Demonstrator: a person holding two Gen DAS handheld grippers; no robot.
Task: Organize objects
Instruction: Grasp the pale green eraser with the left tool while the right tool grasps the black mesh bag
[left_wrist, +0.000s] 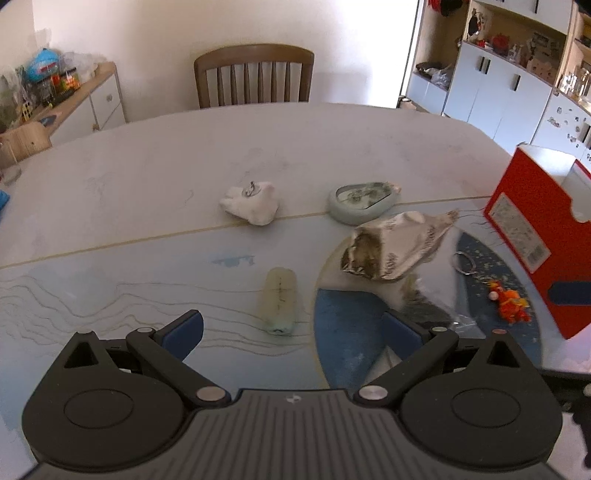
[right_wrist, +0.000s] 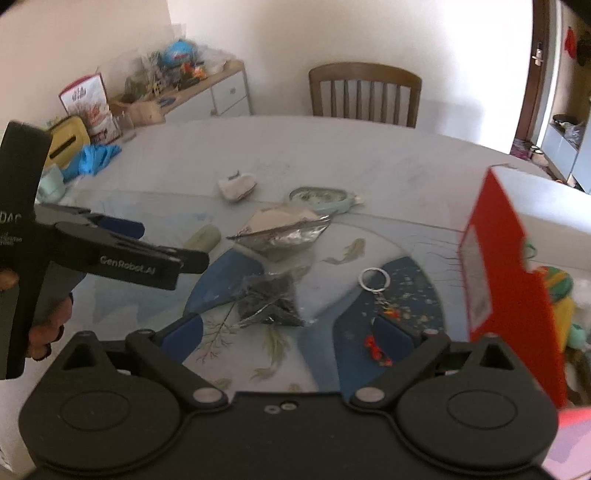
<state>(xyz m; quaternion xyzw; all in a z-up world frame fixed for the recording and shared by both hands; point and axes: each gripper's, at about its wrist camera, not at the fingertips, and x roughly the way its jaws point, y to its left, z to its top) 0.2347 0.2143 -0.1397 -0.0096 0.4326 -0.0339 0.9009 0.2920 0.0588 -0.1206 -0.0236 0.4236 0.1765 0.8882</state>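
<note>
Where clutter lies, patterned table (left_wrist: 147, 266), wooden chair (left_wrist: 255, 75)

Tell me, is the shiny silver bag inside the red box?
No, the silver bag lies crumpled on the table, out in the open beside the red box.

Table (left_wrist: 147, 177): smooth, glossy printed covering with pale sheen. Crumpled pouch (left_wrist: 391, 247): shiny silvery foil, creased. Key ring (right_wrist: 375, 277): bright metal. Box (left_wrist: 524, 236): matt red card with a paper label. White lump (left_wrist: 251, 203): rough, chalky surface with a small metal hook. Chair (left_wrist: 255, 74): brown wood, satin finish. Gripper bodies: matt black plastic; finger pads (left_wrist: 184, 328): blue, dull.
</note>
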